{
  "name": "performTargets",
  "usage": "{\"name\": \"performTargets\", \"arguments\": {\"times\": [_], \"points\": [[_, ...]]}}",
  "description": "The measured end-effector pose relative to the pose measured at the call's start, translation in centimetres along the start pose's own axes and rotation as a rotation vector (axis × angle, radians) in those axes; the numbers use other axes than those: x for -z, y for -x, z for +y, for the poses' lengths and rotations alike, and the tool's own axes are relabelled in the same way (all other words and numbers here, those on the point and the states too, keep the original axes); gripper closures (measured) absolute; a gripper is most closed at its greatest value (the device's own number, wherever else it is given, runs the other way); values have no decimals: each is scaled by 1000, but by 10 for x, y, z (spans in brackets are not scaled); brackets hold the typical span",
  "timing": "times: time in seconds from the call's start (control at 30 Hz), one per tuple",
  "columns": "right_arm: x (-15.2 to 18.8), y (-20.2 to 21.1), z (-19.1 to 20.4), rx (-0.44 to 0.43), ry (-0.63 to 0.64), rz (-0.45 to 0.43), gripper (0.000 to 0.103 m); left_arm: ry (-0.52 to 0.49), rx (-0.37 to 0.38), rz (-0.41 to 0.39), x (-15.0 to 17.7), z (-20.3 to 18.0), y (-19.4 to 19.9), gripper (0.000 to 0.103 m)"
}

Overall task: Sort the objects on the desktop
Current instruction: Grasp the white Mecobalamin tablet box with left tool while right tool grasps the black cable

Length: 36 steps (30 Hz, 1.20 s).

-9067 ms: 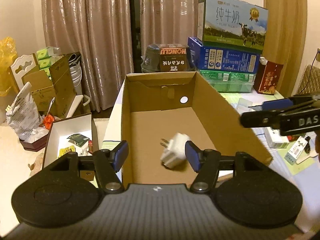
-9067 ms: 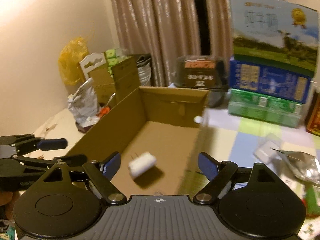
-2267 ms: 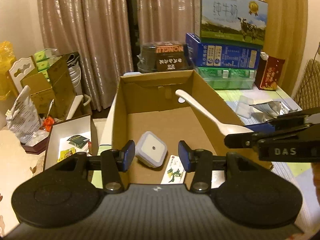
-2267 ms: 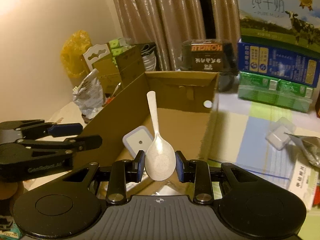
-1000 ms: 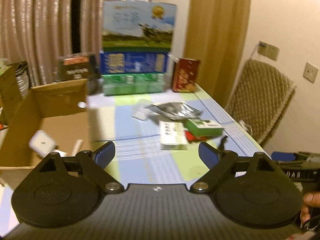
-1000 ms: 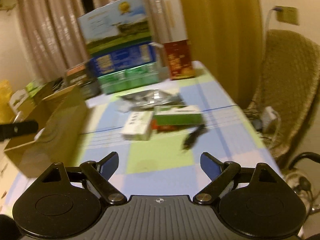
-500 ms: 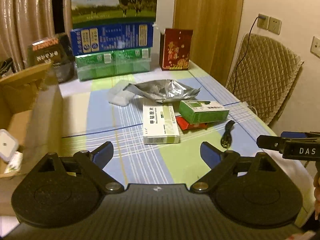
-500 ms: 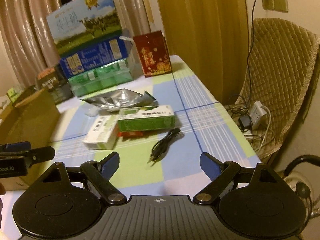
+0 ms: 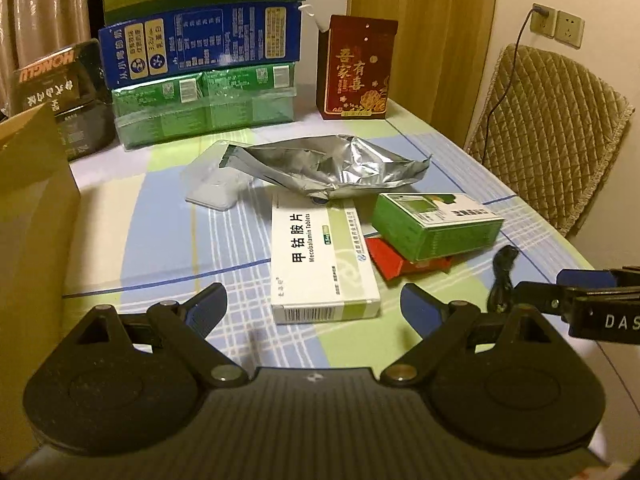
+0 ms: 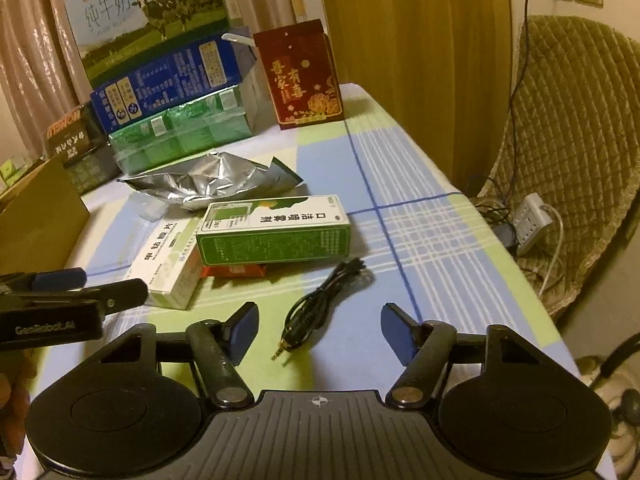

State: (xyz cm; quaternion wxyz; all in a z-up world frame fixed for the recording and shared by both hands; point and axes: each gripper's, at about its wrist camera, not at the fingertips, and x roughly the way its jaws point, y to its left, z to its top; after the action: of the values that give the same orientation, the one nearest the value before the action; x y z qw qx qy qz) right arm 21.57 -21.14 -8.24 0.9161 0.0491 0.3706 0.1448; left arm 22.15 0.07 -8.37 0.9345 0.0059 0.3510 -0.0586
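Both grippers empty, fingers spread: right gripper (image 10: 318, 326) over cable (image 10: 320, 300); left gripper (image 9: 314, 306) before white box (image 9: 320, 260), left of cable.

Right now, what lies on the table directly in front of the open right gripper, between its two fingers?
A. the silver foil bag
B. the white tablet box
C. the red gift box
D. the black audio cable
D: in the right wrist view the black audio cable lies on the table ahead of the right gripper, whose jaws stand wide apart around its plug end.
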Motion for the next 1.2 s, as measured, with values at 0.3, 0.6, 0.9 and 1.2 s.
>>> {"name": "performTargets", "arguments": {"times": [0.3, 0.6, 0.9, 1.2], "points": [[1, -28, 13, 6, 41, 22, 54, 5, 3, 14, -5, 7, -20, 12], [3, -41, 25, 51, 126, 8, 70, -11, 32, 35, -6, 5, -34, 12], [3, -40, 21, 62, 129, 5, 79, -47, 32, 55, -2, -4, -44, 25], [5, -31, 18, 48, 123, 24, 84, -9, 23, 77, 4, -5, -34, 35]]}}
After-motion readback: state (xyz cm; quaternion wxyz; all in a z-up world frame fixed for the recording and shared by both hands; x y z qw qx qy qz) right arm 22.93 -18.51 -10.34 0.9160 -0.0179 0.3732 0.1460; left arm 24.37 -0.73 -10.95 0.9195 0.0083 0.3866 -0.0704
